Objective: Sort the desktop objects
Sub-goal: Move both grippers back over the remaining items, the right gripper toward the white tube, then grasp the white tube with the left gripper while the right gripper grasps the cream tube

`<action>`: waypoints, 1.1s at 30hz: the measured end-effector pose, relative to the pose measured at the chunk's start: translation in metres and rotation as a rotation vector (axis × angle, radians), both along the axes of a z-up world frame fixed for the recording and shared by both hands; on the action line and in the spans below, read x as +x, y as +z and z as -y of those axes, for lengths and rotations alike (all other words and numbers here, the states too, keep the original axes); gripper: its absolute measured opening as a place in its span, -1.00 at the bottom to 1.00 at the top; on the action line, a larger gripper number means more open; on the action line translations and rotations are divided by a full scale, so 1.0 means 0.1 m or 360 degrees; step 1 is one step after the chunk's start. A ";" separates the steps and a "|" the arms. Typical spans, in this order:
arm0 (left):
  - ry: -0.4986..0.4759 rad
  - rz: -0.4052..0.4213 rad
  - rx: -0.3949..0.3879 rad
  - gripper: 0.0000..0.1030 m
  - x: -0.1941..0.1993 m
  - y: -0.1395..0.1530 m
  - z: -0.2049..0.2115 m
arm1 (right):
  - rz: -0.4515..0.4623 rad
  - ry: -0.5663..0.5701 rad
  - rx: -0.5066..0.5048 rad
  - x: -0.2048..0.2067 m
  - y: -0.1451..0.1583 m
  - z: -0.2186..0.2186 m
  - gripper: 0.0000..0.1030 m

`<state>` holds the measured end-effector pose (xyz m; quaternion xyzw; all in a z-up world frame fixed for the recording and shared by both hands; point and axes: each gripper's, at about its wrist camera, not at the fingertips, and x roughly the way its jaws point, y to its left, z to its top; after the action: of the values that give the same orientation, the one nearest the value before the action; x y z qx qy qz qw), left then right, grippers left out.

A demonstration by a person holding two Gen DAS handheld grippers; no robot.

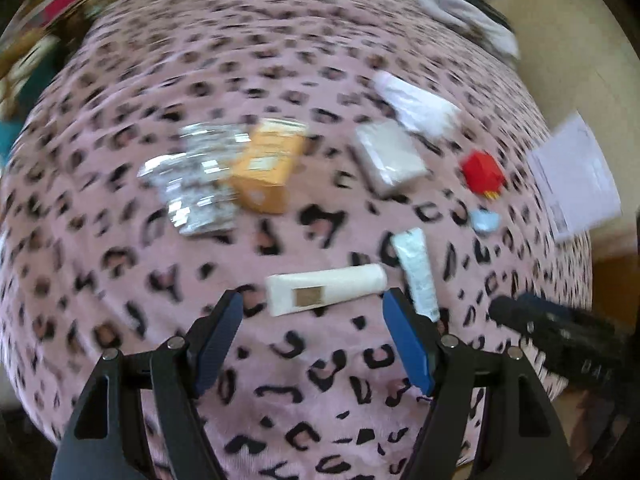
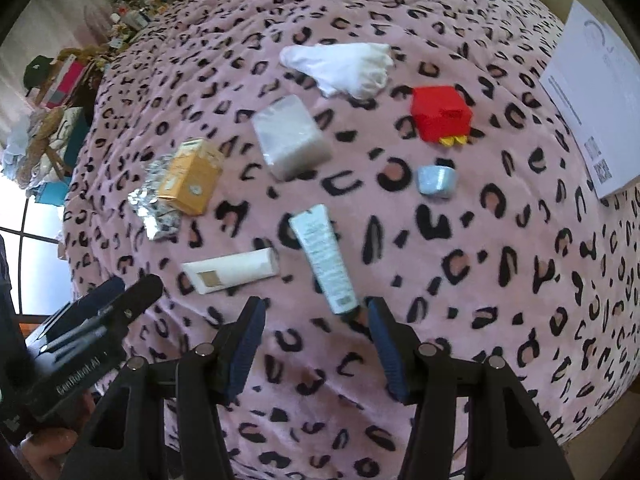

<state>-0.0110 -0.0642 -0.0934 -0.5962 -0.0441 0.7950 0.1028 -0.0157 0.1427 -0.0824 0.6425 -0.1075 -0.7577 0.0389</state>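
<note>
Objects lie on a pink leopard-print cover (image 1: 320, 360) (image 2: 480, 280). My left gripper (image 1: 314, 300) is open and empty, just short of a cream tube (image 1: 326, 289) (image 2: 232, 270). My right gripper (image 2: 316, 308) is open and empty, its jaws either side of the near end of a pale green tube (image 2: 323, 258) (image 1: 416, 272). Further off lie an orange box (image 1: 266, 166) (image 2: 191, 178), silver foil packs (image 1: 196, 178) (image 2: 154, 208), a white tissue pack (image 1: 390, 156) (image 2: 290, 136), a red block (image 1: 482, 172) (image 2: 440, 114), a small blue piece (image 1: 485, 221) (image 2: 437, 181) and a white cloth (image 1: 418, 106) (image 2: 344, 66).
A white paper sheet (image 1: 576, 176) (image 2: 596, 92) lies at the right edge of the cover. Crumpled grey cloth (image 1: 460, 12) sits at the far right corner. Cluttered furniture (image 2: 60, 92) stands beyond the left side. The other gripper shows in each view: right (image 1: 560, 332), left (image 2: 80, 328).
</note>
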 end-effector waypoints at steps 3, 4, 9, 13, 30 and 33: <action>-0.0194 0.0002 -0.0063 0.43 -0.07 -0.16 -0.22 | 0.0009 -0.0034 -0.0003 0.00 -0.07 -0.10 0.07; -0.0240 0.0006 -0.0082 0.43 -0.09 -0.22 -0.28 | 0.0015 -0.0040 -0.0008 -0.01 -0.10 -0.13 0.07; -0.0421 0.0012 -0.0174 0.43 -0.17 -0.47 -0.50 | 0.0052 -0.0042 -0.0024 -0.07 -0.32 -0.18 0.07; -0.0610 -0.0017 -0.0222 0.43 -0.17 -0.62 -0.64 | 0.0105 0.0038 -0.0048 -0.18 -0.53 -0.16 0.07; -0.0747 -0.0051 -0.0184 0.42 -0.25 -0.99 -0.60 | 0.0180 0.0221 -0.0079 -0.48 -1.12 0.14 0.07; -0.0693 -0.0047 -0.0149 0.29 -0.26 -1.00 -0.53 | 0.0174 0.0224 -0.0050 -0.48 -1.17 0.19 0.07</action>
<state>-0.0370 -0.0117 -0.1932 -0.5841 0.1241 0.7639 0.2449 -0.0638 0.1232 -0.1992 0.6883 -0.0759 -0.7150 0.0961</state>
